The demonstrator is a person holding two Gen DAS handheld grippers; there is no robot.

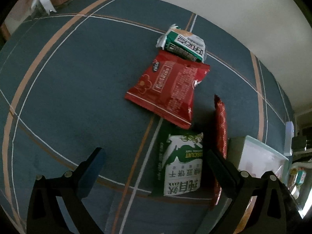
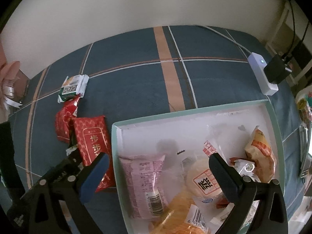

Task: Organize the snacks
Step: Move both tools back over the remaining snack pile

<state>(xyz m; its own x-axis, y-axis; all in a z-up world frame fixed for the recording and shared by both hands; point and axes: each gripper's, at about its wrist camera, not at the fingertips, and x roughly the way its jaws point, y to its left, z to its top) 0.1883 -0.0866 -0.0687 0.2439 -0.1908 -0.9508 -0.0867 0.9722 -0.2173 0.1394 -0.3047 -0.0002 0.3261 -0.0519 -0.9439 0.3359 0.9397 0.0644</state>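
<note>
The left gripper [image 1: 154, 167] hovered low over the blue plaid cloth [image 1: 68, 78] with its fingers spread wide and nothing between them except the green-and-white biscuit packet [image 1: 182, 165], which lay flat on the cloth, untouched by either pad. Just beyond that packet lay a red snack bag [image 1: 165, 89], its near corner overlapping the biscuit packet's far end, and past the red bag sat a small green-and-white packet [image 1: 184, 43], touching the bag's far edge. A second red packet [image 1: 221, 124] stood on edge just beside the left gripper's right finger, between the biscuit packet and the pale green box [image 1: 261, 152]. The right gripper [image 2: 158, 173] hung over the near left part of that box [image 2: 195, 110], fingers also wide apart and empty. Inside the box lay a pink wrapped snack [image 2: 144, 177], a round white cracker pack [image 2: 202, 177] and an orange-and-yellow bag [image 2: 261, 148], crowded toward the near side, while the far half showed bare white floor. A white power strip [image 2: 263, 74] rested on the cloth beyond the box.
</note>
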